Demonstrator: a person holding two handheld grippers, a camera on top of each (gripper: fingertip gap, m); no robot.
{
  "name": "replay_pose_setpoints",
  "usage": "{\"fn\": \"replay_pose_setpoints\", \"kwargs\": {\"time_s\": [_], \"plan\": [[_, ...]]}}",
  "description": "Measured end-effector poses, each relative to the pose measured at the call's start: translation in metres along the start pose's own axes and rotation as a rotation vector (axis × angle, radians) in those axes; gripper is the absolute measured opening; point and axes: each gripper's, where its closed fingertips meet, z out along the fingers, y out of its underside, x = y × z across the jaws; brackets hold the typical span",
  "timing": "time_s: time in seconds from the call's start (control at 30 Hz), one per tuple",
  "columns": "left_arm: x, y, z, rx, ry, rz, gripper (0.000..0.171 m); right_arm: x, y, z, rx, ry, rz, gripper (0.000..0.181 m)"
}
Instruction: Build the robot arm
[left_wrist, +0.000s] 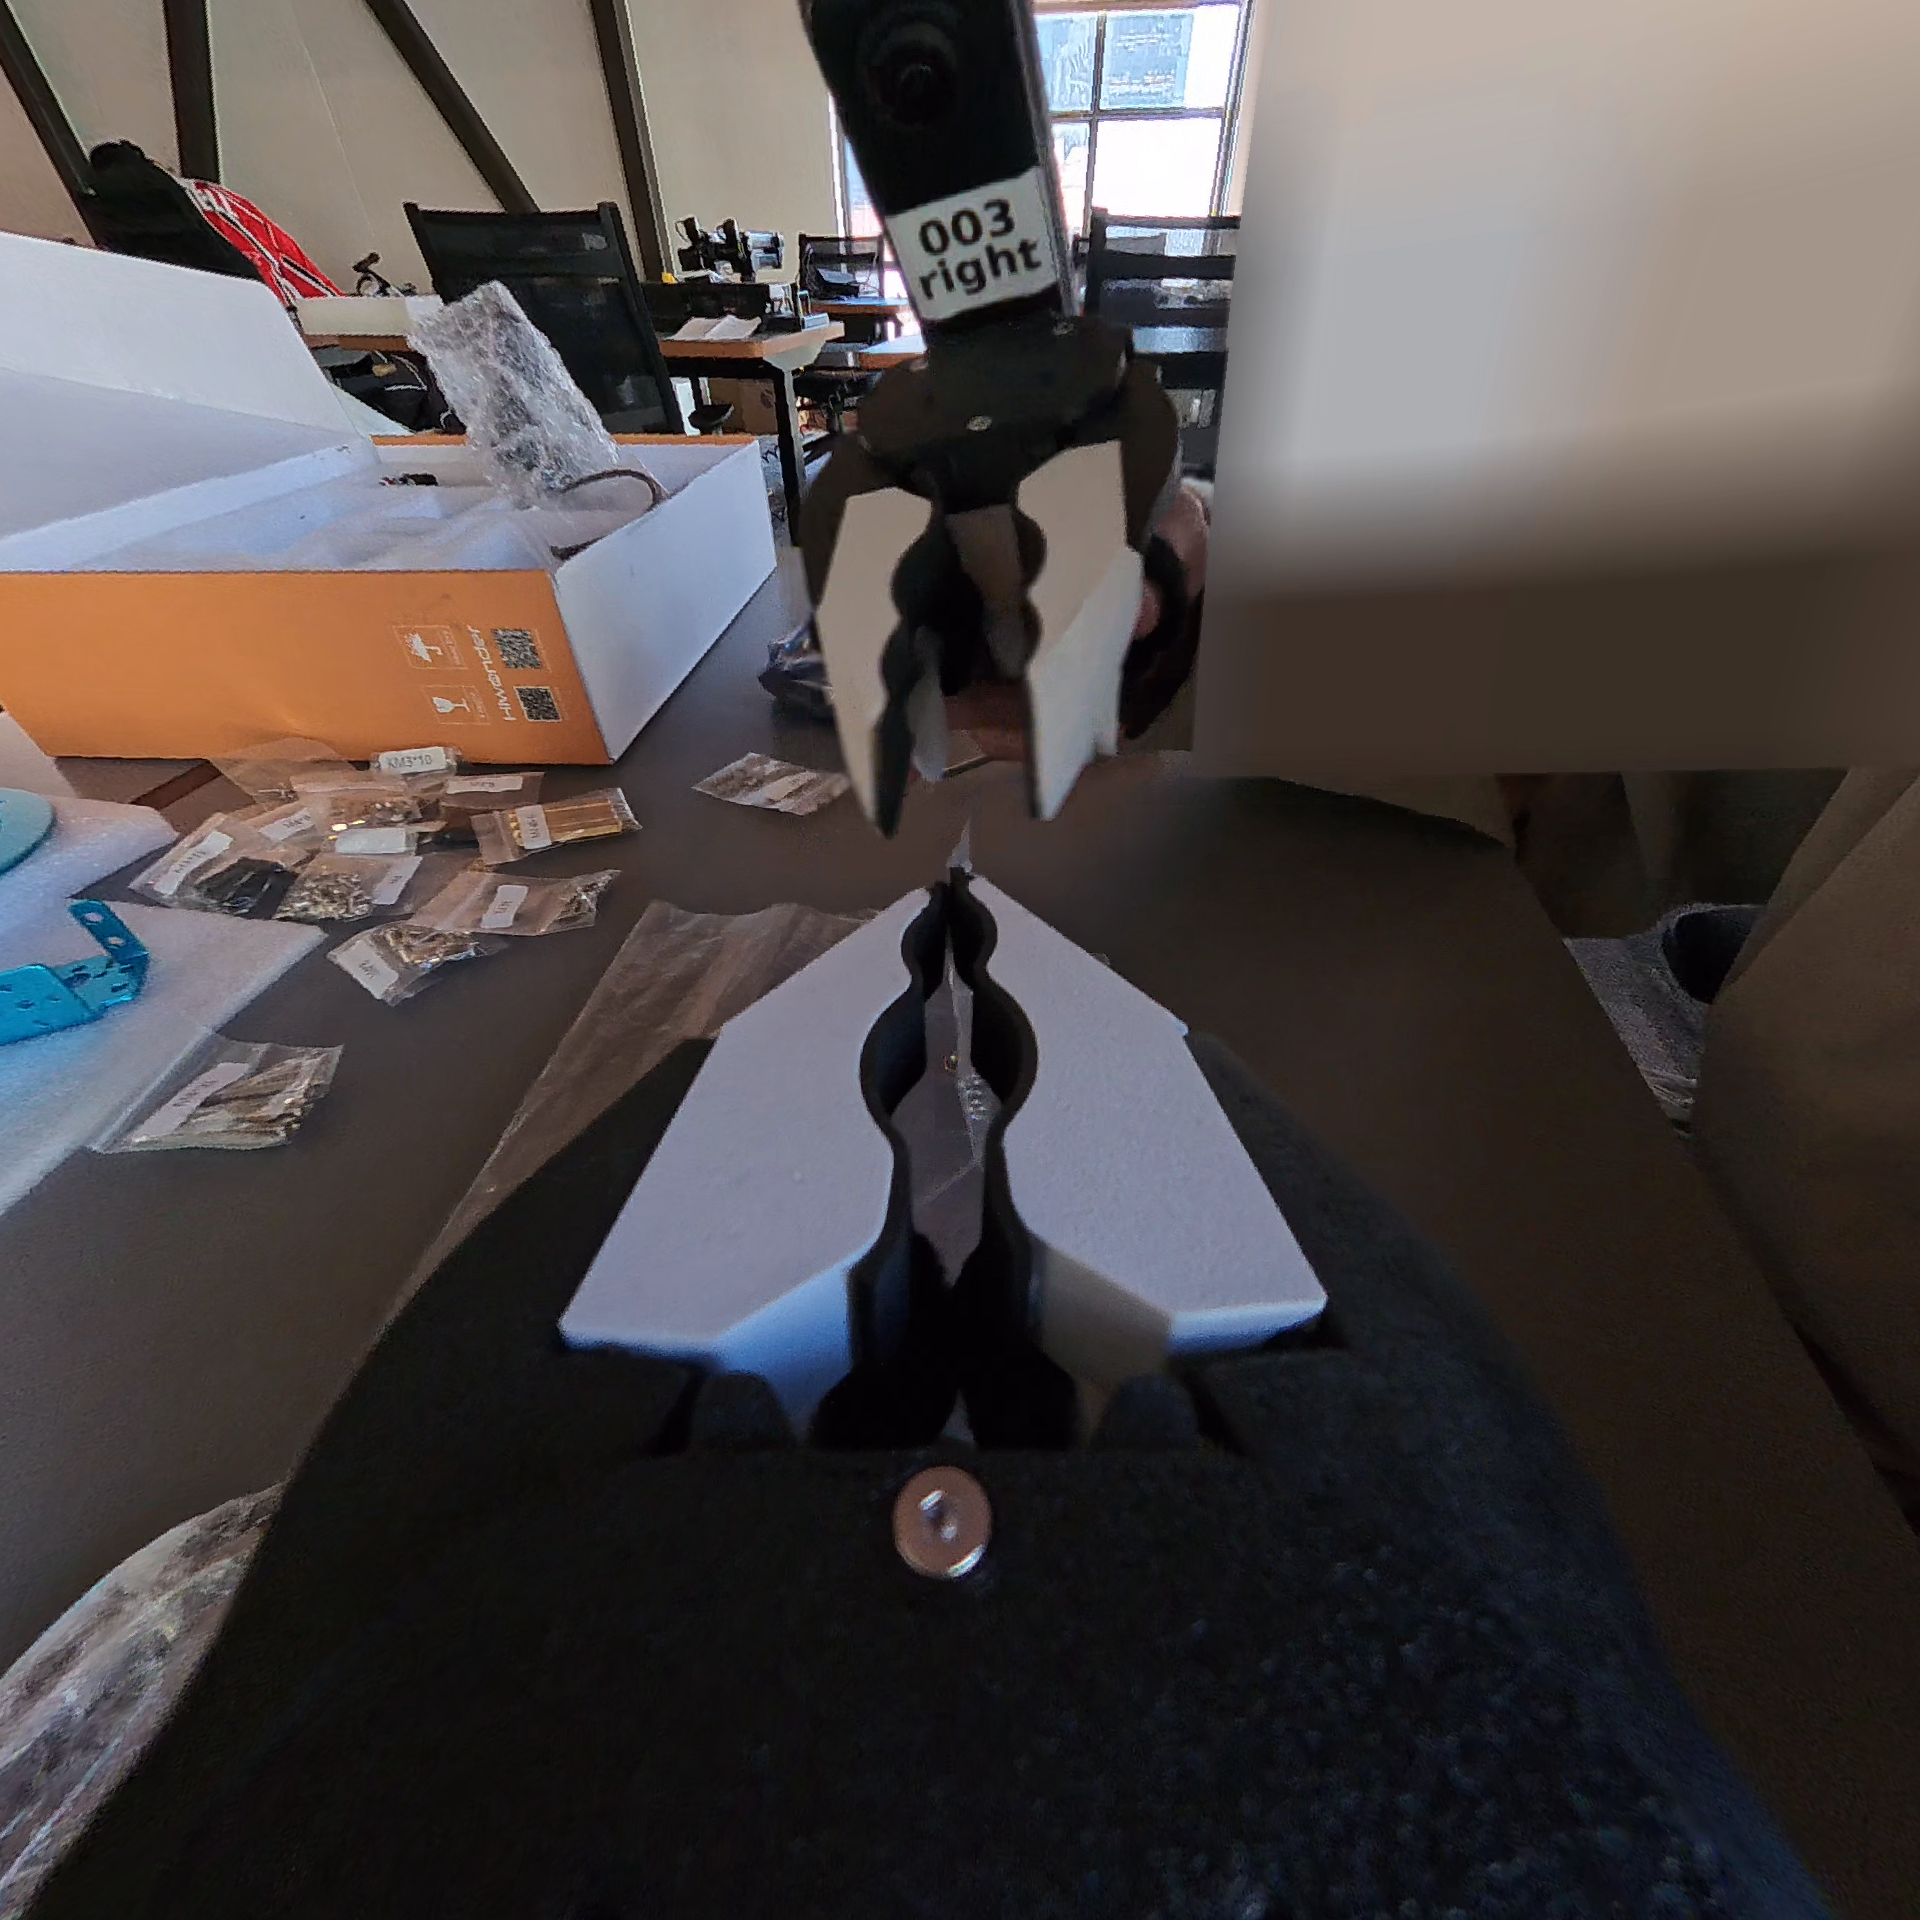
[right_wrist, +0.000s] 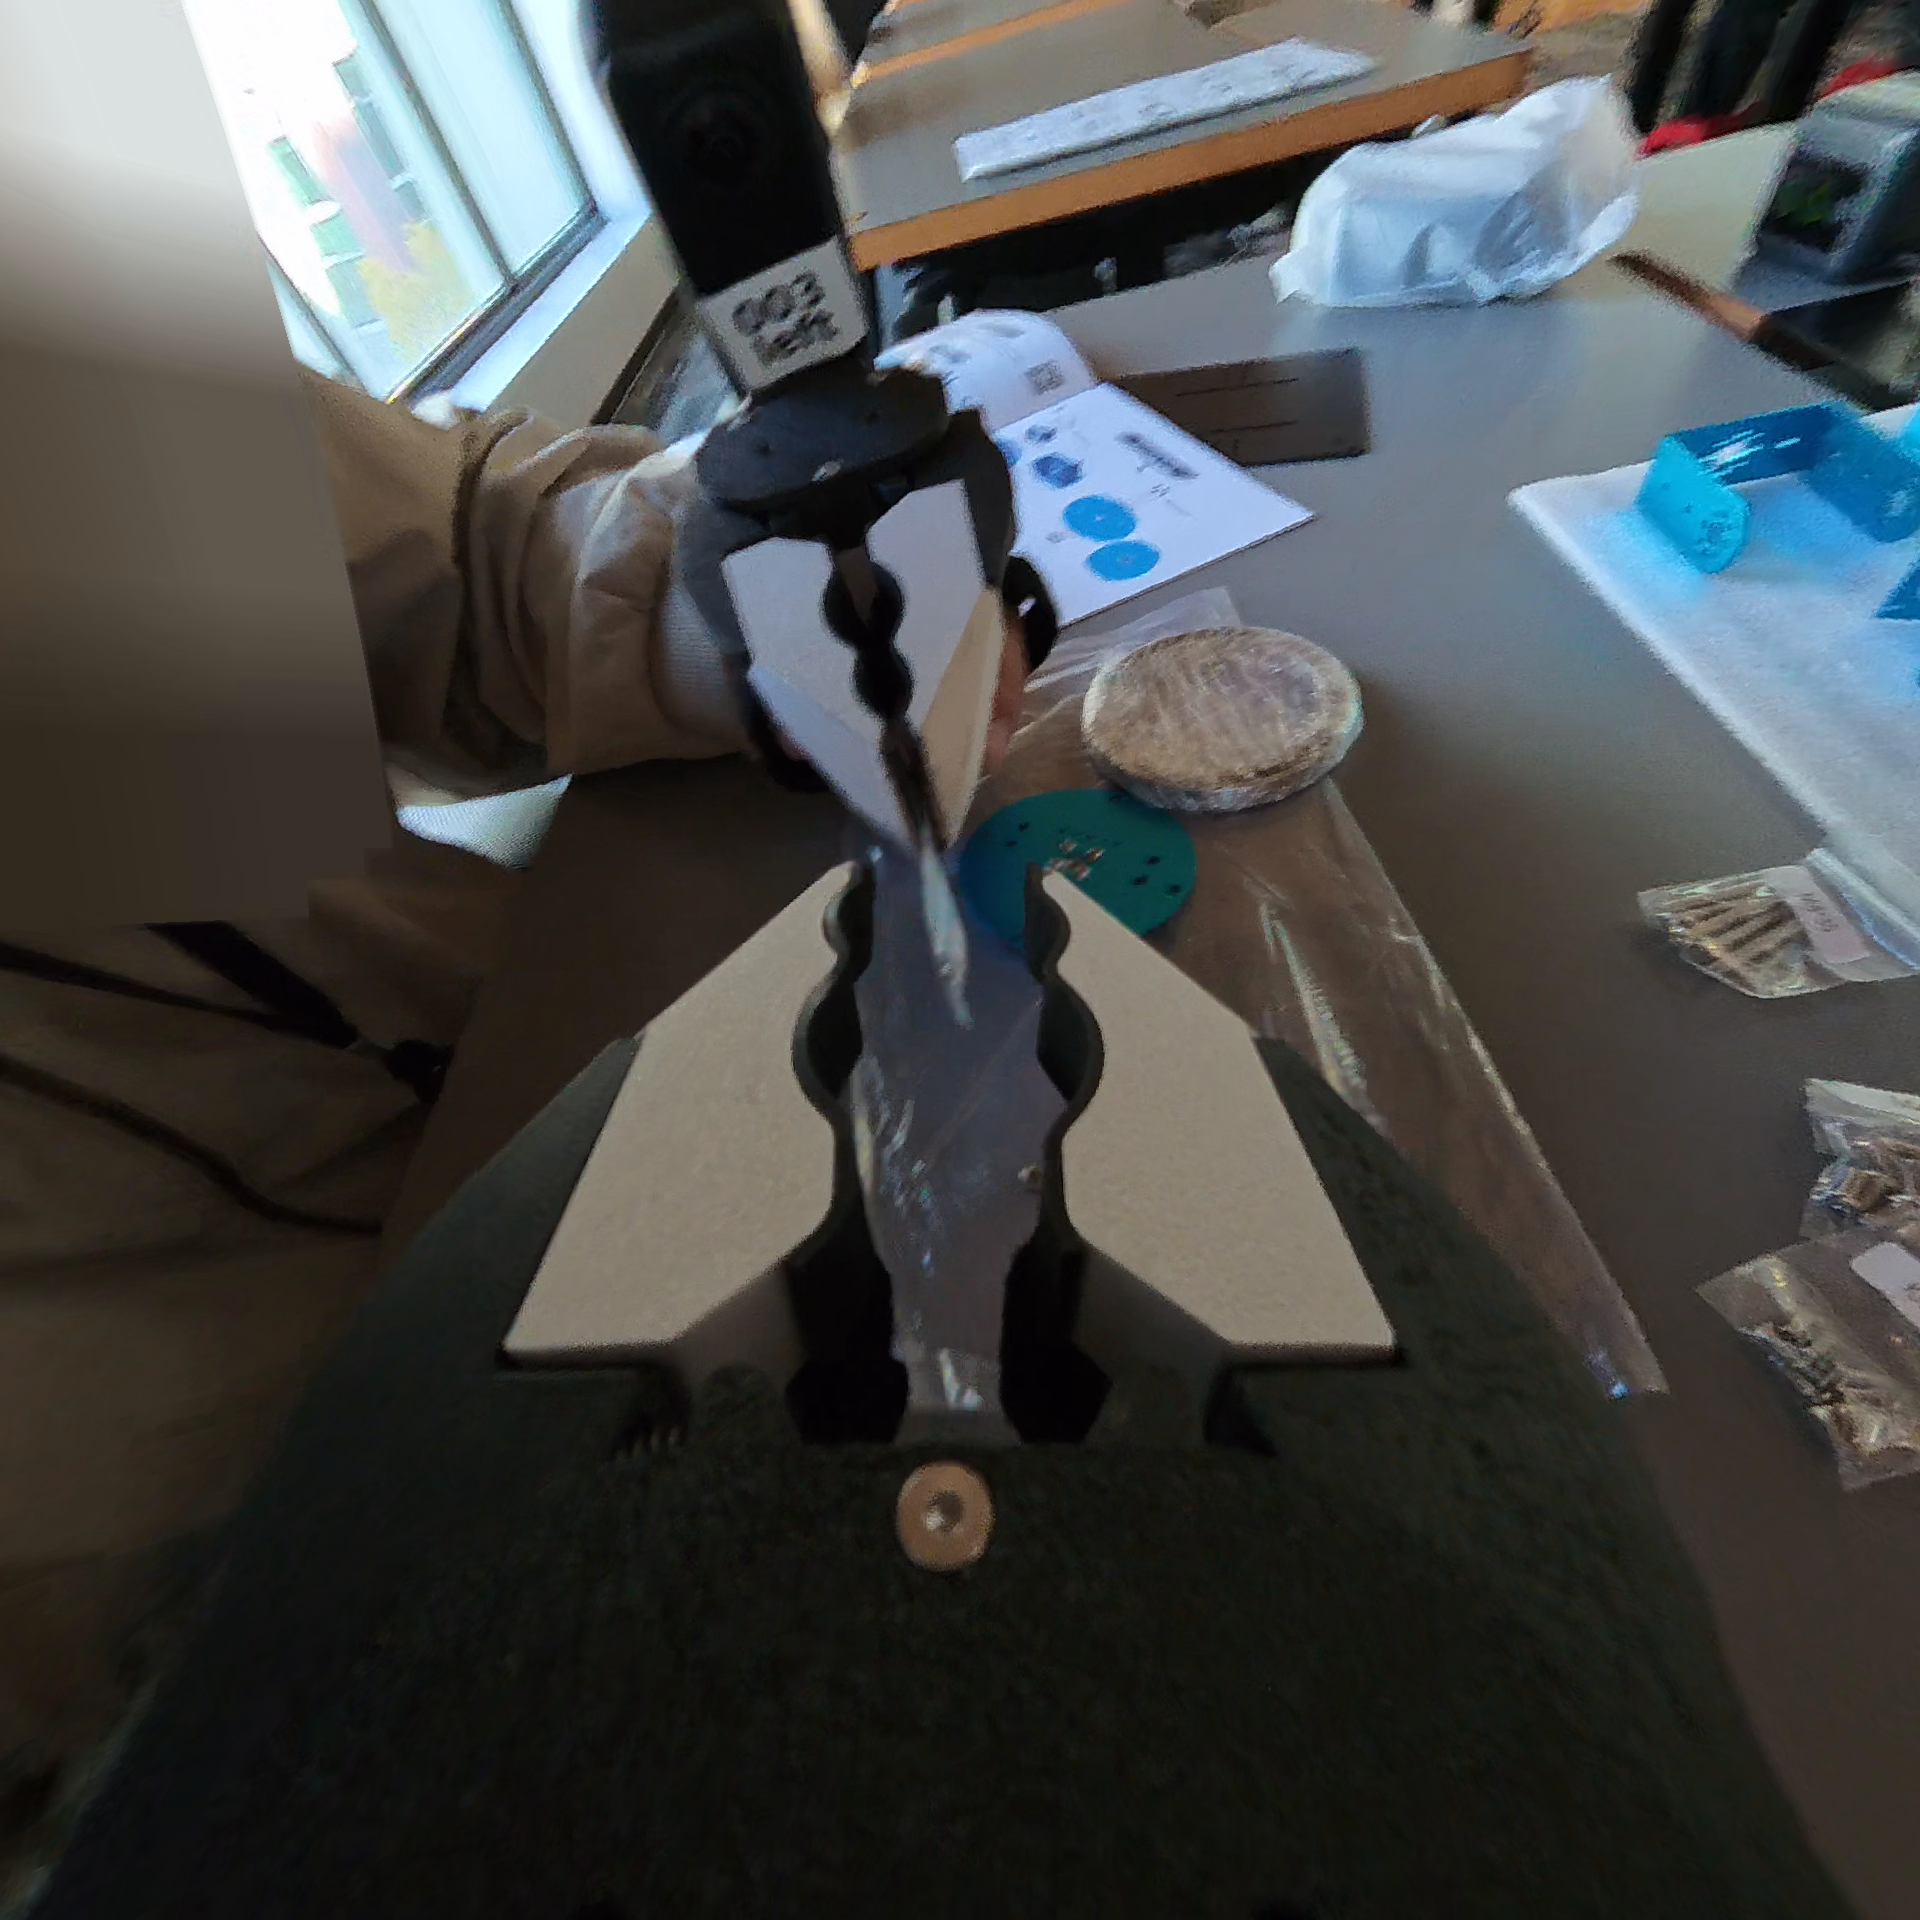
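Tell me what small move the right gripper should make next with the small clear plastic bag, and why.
Probably close the right gripper on the small clear plastic bag: its fingers stand apart on both sides of the bag, while the left gripper pinches the far end.

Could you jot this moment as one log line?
left gripper: shut on clear plastic bag | right gripper: open around bag | below: teal disc

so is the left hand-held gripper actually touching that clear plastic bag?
Touching. In the left wrist view the left hand-held gripper is shut at its tips on the clear plastic bag, which runs between its fingers.
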Motion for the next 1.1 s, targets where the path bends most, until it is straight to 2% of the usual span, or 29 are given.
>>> {"fn": "replay_pose_setpoints", "kwargs": {"time_s": [0.07,0.17,0.33,0.6,1.1], "plan": [[-0.002,-0.002,-0.001,0.008,-0.003,-0.009,0.0,-0.005,0.006,-0.004,-0.059,-0.01,-0.034,0.027],[-0.002,-0.002,-0.001,0.018,-0.001,-0.027,0.0,-0.005,0.005,0.0,-0.043,0.02,-0.093,0.018],[-0.005,-0.006,-0.003,0.046,0.001,-0.059,0.0,0.003,0.0,0.004,0.016,0.061,-0.089,0.0],[-0.012,-0.019,-0.01,0.122,-0.019,-0.101,0.0,0.004,-0.007,-0.004,0.054,0.048,-0.071,0.0],[-0.011,-0.023,-0.012,0.136,0.0,-0.12,0.005,0.0,-0.02,-0.013,0.127,0.011,-0.033,0.0]]}}
